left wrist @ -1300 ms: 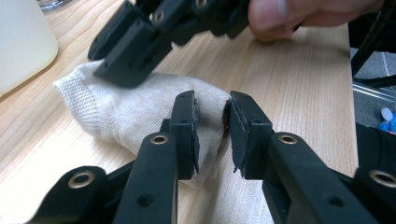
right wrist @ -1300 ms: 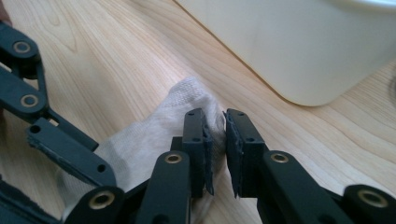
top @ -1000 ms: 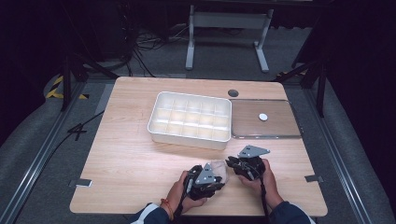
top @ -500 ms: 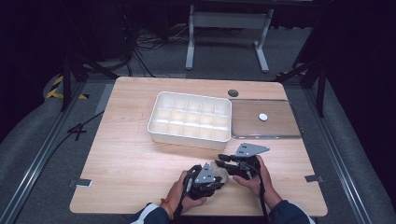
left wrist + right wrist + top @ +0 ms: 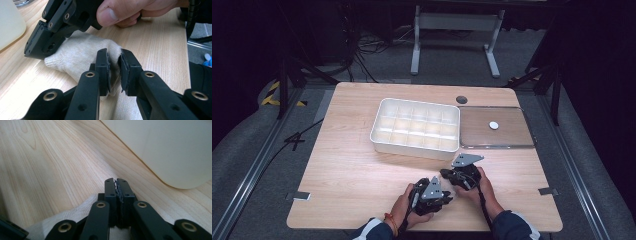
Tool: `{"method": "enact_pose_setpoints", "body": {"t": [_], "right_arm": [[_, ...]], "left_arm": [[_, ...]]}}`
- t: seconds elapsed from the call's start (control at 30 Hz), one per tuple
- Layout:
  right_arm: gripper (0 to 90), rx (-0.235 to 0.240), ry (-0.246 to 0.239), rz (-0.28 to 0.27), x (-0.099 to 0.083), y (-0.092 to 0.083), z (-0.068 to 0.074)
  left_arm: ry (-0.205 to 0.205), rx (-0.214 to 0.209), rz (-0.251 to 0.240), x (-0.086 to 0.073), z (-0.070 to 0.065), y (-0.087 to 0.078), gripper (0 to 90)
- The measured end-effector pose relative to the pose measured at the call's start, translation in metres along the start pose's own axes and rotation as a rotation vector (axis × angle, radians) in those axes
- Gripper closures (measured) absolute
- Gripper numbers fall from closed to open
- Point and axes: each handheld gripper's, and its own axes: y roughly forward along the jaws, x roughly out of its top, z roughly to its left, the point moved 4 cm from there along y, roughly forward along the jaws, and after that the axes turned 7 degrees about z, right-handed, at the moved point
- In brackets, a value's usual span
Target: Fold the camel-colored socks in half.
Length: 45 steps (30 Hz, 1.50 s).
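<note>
left claw: jaws nearly closed, pinching cream sock | right claw: just closed, jaws pressed together, above sock, grip unclear | sock: flat on worktop, near edge, in front of white tray

I see the white compartmented plastic tray mid-table, the clear flat lid right of it, the cream knitted cloth nearer me.
</note>
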Motion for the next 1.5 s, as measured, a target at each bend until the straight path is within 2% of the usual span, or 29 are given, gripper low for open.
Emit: {"method": "enact_pose_setpoints", "body": {"t": [0.13,0.3,0.37,0.47,0.53,0.73,0.9,1.0,1.17,1.3,1.5], "right_arm": [[85.5,-0.008,0.008,0.001,-0.001,-0.001,-0.002],[84.4,-0.056,0.021,0.001,-0.006,-0.007,-0.013],[84.0,-0.085,0.031,-0.012,-0.009,-0.012,-0.019],[83.0,-0.090,0.048,-0.024,-0.011,-0.019,-0.024],[79.4,-0.092,0.063,-0.038,-0.014,-0.030,-0.030],[67.6,-0.091,0.061,-0.040,-0.017,-0.044,-0.029],[61.9,-0.091,0.052,-0.032,-0.017,-0.051,-0.026],[61.3,-0.088,0.042,-0.024,-0.018,-0.052,-0.024],[60.7,-0.087,0.031,-0.020,-0.016,-0.053,-0.021],[59.9,-0.113,0.035,-0.017,-0.015,-0.055,-0.021],[57.6,-0.110,0.052,-0.050,-0.012,-0.061,-0.021]], "left_arm": [[0.003,0.002,0.000,0.000,0.000,0.000,77.7],[-0.001,-0.004,0.001,0.000,0.000,0.000,77.7],[-0.007,-0.004,0.006,0.000,0.000,-0.001,77.7],[0.000,-0.002,0.000,0.000,0.000,0.000,77.7],[-0.007,-0.003,0.005,0.000,0.000,-0.001,77.7],[0.007,0.005,-0.001,0.000,0.000,0.000,77.7],[-0.011,-0.004,-0.005,-0.001,-0.001,-0.002,76.7],[-0.008,-0.007,-0.004,-0.001,0.000,-0.005,74.0],[0.005,-0.014,-0.030,0.003,0.000,-0.012,69.6],[0.012,-0.019,-0.043,0.005,0.000,-0.016,66.0],[0.012,-0.021,-0.039,0.005,-0.002,-0.016,63.5]]}}
